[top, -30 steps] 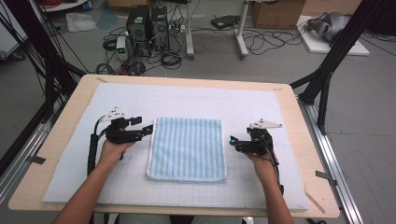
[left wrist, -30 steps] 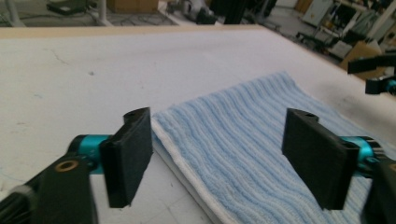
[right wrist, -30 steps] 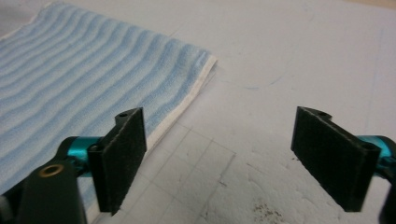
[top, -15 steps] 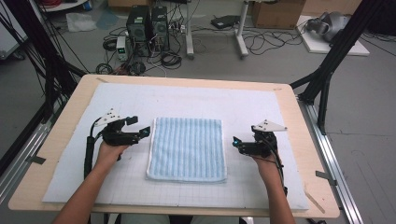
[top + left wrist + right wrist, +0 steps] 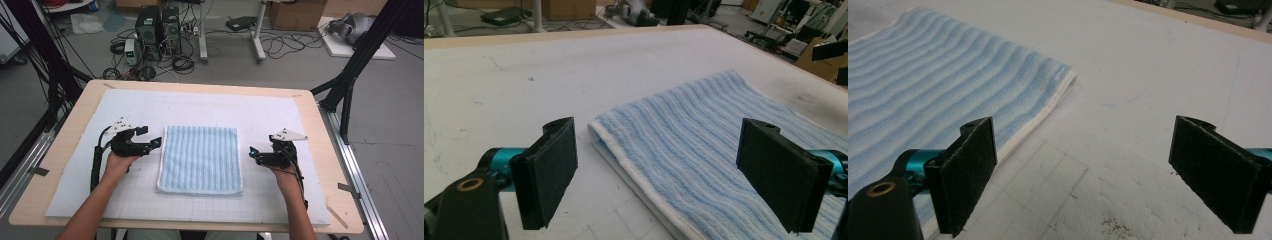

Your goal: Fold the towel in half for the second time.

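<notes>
We count two hand-held grippers: the left gripper [image 5: 156, 143] sits just off the left edge of the towel [image 5: 201, 157], and the right gripper [image 5: 253, 152] sits just off its right edge, each carried by one hand, the left hand [image 5: 119, 162] and the right hand [image 5: 283, 176]. Both stand with jaws spread wide and nothing between them; in the left gripper view the gap spans the towel's near corner, in the right gripper view it spans bare mat beside the towel's hem. Each gripper has two flat, rectangular black pads [image 5: 549, 170] with a rough, felt-like face, mounted on teal metal stubs, and each carries one grey three-cornered plate on top. We note one towel: light blue, ribbed in fine parallel stripes, with a white hem, folded into a thick, roughly rectangular pad lying flat at the middle of the mat. One white mat [image 5: 210, 107], gridded with faint lines and slightly dimpled, covers one pale wooden table [image 5: 325, 150] with rounded corners. Black cables trail from both grippers along the forearms.
</notes>
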Tool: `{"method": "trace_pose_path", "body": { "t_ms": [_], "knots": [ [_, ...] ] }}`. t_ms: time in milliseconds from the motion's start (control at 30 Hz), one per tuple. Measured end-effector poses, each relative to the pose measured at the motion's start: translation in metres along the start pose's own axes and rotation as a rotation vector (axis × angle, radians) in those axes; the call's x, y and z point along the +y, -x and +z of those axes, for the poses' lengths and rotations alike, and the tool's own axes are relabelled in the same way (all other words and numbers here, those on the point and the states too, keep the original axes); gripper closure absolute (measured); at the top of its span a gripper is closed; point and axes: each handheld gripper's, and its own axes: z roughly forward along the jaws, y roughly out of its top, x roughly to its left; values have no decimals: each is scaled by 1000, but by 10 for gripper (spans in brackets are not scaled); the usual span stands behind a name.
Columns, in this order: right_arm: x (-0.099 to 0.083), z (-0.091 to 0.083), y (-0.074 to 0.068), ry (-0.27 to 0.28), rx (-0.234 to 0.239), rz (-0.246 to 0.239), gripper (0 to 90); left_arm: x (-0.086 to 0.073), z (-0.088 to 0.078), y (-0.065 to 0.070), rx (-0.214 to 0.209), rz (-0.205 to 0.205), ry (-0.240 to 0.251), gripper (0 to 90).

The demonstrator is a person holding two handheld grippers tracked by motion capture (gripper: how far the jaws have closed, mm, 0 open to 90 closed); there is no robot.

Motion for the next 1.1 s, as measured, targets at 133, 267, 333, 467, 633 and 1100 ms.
{"method": "trace_pose_path", "body": {
  "t_ms": [133,267,333,467,633,1100],
  "knots": [
    [0,0,0,1,4,1,109,-1,0,-2,9,-11,1,173],
    [0,1,1,-2,3,0,109,-1,-1,-4,21,-25,4,176],
    [0,1,0,-7,5,1,109,0,-1,-7,36,-27,11,183],
    [0,1,0,-6,17,3,109,5,0,-13,71,-35,-5,199],
    [-1,0,1,-1,25,19,109,12,7,-23,128,-33,-38,237],
    [-2,3,3,-13,36,22,109,24,64,-36,98,-29,-198,365]
  ]
}}
